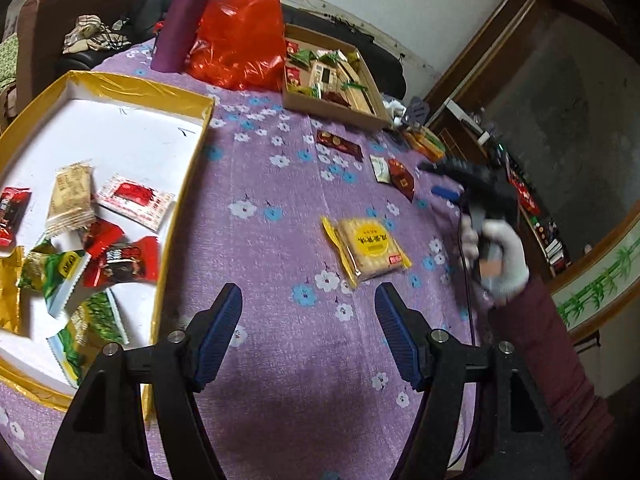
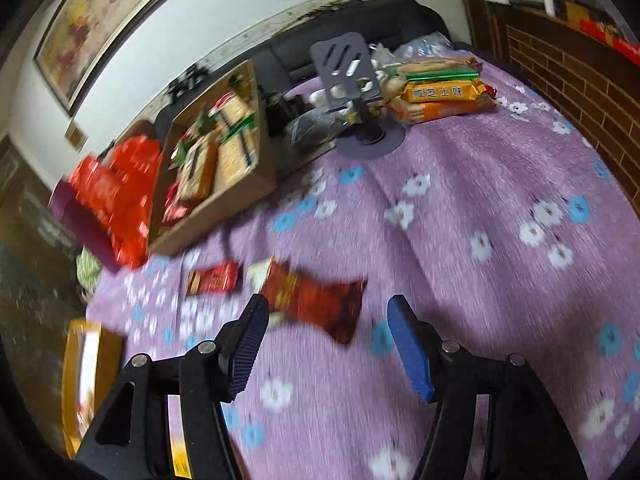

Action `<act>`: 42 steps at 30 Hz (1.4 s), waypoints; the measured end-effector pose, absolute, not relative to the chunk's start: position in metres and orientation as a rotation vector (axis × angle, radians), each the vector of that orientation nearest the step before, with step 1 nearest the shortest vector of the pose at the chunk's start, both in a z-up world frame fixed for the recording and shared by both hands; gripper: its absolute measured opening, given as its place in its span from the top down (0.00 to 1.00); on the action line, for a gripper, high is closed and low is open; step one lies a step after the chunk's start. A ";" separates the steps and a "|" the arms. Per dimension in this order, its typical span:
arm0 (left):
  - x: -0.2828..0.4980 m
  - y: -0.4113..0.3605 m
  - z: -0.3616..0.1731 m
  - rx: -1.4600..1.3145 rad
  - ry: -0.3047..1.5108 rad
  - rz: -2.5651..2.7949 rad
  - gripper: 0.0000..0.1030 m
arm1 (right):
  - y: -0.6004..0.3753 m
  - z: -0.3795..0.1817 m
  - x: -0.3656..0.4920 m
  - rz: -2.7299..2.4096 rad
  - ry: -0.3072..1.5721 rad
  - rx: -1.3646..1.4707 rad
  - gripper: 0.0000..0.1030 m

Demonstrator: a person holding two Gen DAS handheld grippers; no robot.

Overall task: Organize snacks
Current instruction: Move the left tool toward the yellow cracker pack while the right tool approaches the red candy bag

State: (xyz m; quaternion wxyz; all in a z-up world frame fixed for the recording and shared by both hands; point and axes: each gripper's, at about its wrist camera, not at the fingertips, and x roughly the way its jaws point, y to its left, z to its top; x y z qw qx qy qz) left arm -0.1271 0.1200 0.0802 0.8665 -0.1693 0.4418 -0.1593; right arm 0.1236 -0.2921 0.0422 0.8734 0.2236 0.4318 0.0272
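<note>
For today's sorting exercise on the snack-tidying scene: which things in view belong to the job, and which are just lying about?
Belong to the job:
- yellow cracker packet
- dark red packet
- small red packet
- gold-rimmed box holding sorted snacks
- cardboard tray of snacks
- both open hand-held grippers, left and right

Just lying about:
- red plastic bag
- purple tube
- grey phone stand

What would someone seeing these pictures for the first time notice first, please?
Probably the purple flowered tablecloth with snack packets scattered on it, above all the yellow cracker packet lying alone just ahead of the open left gripper. At the left stands a gold-rimmed white box holding a heap of wrapped snacks. Behind it a bright red plastic bag sits beside a cardboard tray of more snacks.
</note>
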 end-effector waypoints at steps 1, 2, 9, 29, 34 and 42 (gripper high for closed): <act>-0.127 0.118 0.079 -0.350 0.930 -0.335 0.34 | -0.292 0.041 0.130 0.053 0.902 0.468 0.38; -0.127 0.117 0.078 -0.348 0.933 -0.336 0.34 | -0.292 0.039 0.138 0.052 0.906 0.463 0.38; -0.126 0.110 0.073 -0.336 0.955 -0.341 0.34 | -0.276 0.018 0.158 0.212 1.022 0.466 0.36; -0.127 0.103 0.071 -0.345 0.970 -0.357 0.34 | -0.226 0.017 0.126 0.280 1.017 0.327 0.50; -0.127 0.101 0.068 -0.340 0.977 -0.359 0.34 | -0.223 0.019 0.090 0.347 1.032 0.341 0.61; -0.117 0.081 0.059 -0.265 0.997 -0.380 0.34 | -0.237 0.014 0.031 0.370 0.995 0.375 0.86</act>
